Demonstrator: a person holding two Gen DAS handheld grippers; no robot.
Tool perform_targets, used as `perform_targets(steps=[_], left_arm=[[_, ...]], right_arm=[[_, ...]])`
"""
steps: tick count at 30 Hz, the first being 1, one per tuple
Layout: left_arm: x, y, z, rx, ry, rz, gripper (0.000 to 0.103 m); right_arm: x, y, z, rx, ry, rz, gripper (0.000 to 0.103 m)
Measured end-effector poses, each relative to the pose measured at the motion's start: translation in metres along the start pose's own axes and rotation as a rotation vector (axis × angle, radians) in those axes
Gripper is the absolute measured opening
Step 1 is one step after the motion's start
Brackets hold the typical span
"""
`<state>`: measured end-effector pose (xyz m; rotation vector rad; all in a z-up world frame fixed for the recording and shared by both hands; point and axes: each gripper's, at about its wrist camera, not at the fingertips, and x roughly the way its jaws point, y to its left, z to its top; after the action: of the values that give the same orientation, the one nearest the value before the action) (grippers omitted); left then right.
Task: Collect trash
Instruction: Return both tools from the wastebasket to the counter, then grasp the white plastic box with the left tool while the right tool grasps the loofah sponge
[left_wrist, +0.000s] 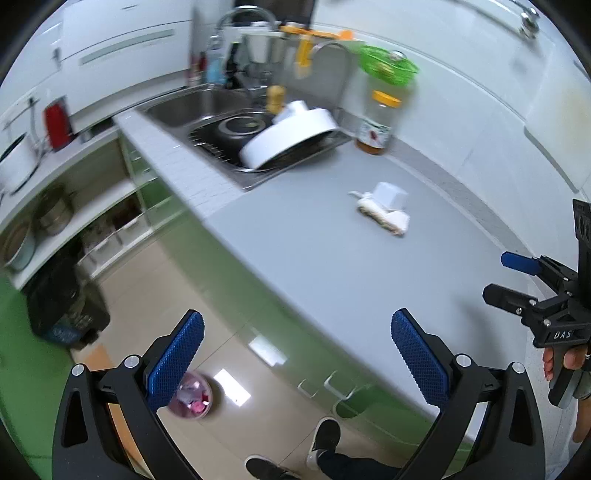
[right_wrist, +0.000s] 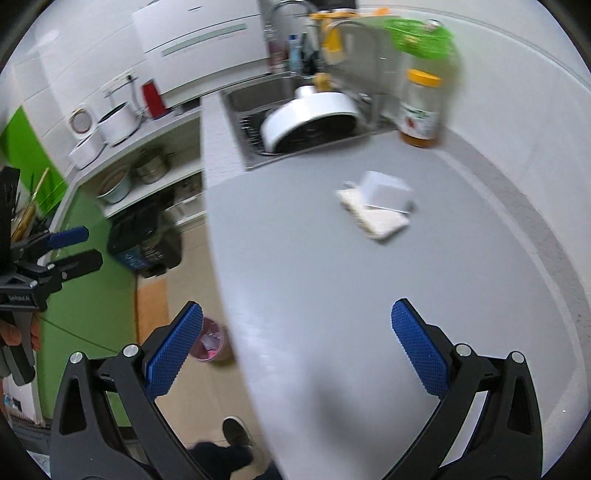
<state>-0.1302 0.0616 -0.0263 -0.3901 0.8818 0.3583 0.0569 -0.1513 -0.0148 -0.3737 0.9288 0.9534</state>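
Sitting mid-counter: a small white plastic cup (right_wrist: 386, 192) tipped on its side, touching a crumpled white paper napkin (right_wrist: 373, 218), well short of the sink (right_wrist: 236, 99). Both look light; the cup is probably thin and crushable, so pinch its rim gently, while the soft napkin should bunch easily. Grey countertop (right_wrist: 332, 295) is bare around them. Right gripper (right_wrist: 295, 350) and left gripper (left_wrist: 295, 354) both spread wide, empty. Pink trash bin (left_wrist: 192, 397) stands on the floor below.
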Motion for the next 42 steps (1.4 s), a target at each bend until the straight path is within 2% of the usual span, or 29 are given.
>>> perform_targets(steps=[8,20,29,37,38,39,42], left_arm=[[0.039,-0.052,0.046,0.103,0.019,-0.047,0.097],[0.135,-0.090,0.126,0.274,0.102,-0.146,0.097],[0.216,-0.123,0.155,0.391,0.166,-0.239,0.097],[0.267,-0.140,0.159,0.451,0.213,-0.259,0.096],[0.273,-0.141,0.159,0.454,0.220,-0.262,0.094],[0.275,-0.142,0.159,0.457,0.226,-0.264,0.088],[0.286,-0.143,0.158,0.462,0.251,-0.263,0.060]], right_arm=[[0.000,-0.058,0.004,0.066,0.003,-0.044,0.100],[0.032,-0.096,0.020,0.189,0.052,-0.097,0.100],[0.068,-0.121,0.022,0.286,0.110,-0.119,0.100],[0.081,-0.138,0.022,0.327,0.137,-0.138,0.100],[0.082,-0.139,0.023,0.330,0.138,-0.139,0.100],[0.083,-0.141,0.024,0.333,0.138,-0.141,0.100],[0.084,-0.142,0.024,0.339,0.143,-0.143,0.100]])
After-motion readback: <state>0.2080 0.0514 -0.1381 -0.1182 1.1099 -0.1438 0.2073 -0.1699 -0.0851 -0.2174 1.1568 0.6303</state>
